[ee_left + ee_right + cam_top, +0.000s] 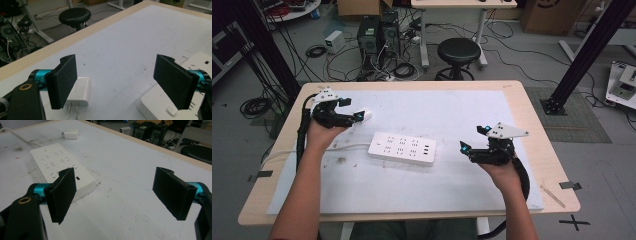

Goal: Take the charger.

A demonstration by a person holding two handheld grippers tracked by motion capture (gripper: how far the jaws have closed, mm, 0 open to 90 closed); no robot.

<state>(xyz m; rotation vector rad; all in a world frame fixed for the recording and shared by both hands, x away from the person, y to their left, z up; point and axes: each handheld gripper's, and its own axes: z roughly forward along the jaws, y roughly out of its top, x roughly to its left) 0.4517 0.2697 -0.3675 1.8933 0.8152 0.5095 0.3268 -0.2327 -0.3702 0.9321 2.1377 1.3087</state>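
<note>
**Charger just ahead of the left gripper**

The white charger [80,91] is seen on the desk [522,107] just beyond the left gripper [355,111], prongs toward it. Nothing is held; both pairs of jaws are spread wide. The power strip [402,148] is flanked by both grippers, the right gripper [473,138] well apart from the charger.

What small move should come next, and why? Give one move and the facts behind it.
Probably ease the left gripper sideways and down until its open jaws straddle the white plug adapter. The adapter lies loose on the table, prongs showing, beside one jaw rather than between the two. The power strip lies nearby, and the right gripper is open and empty.
</note>
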